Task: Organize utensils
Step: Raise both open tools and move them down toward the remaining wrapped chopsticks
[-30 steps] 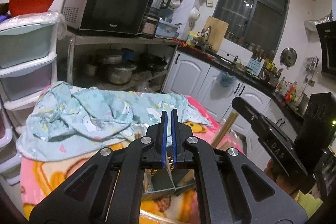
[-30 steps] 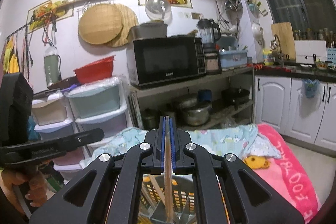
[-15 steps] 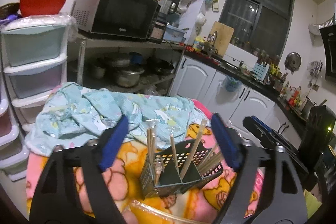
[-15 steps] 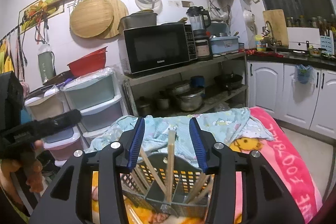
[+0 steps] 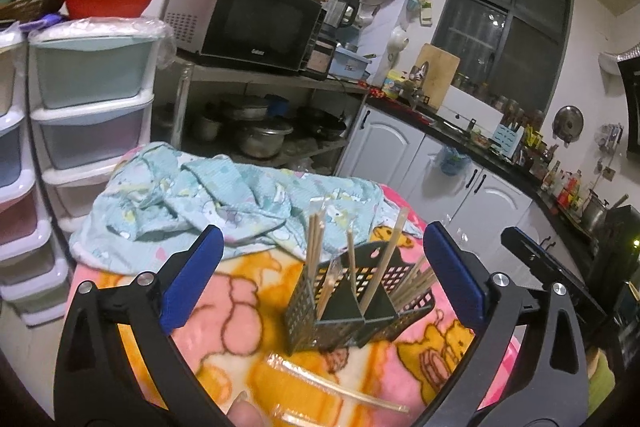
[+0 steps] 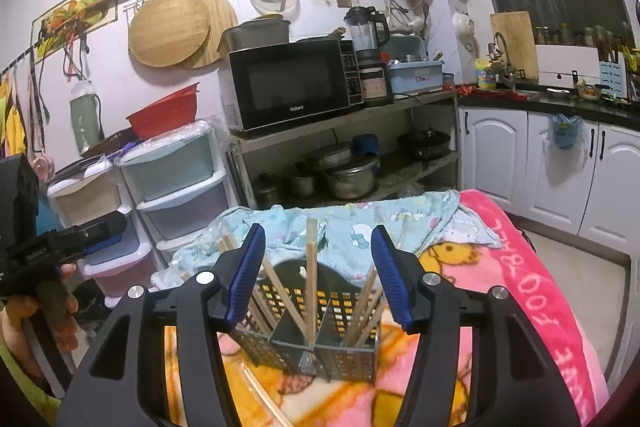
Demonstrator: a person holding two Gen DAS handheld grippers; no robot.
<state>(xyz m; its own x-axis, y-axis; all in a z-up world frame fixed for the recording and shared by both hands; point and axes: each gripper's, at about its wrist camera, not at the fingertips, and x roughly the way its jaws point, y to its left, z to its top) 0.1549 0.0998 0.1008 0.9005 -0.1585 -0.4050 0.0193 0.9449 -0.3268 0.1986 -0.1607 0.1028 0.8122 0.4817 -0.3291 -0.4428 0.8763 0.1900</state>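
Covering the table is a pink and orange cartoon blanket (image 5: 224, 307), the biggest thing in view, and a crumpled light-blue cloth (image 5: 192, 203) lies on its far side. The dark mesh basket (image 5: 356, 303) stands on the blanket in front of that cloth, split by partitions into compartments. Wooden chopsticks (image 5: 386, 261) lean in several compartments of the basket, their tips rising above its rim; one chopstick (image 6: 311, 291) stands nearly upright against the central divider in the right wrist view. A few more chopsticks in clear wrappers (image 5: 340, 385) lie flat on the blanket just in front of the basket.

The left gripper (image 5: 320, 277) is spread wide and holds nothing, its blue pads flanking the basket in its own view. The right gripper (image 6: 320, 277) is likewise released and empty, its jaws parted on either side of the upright chopstick without touching it. Both hover just short of the basket.
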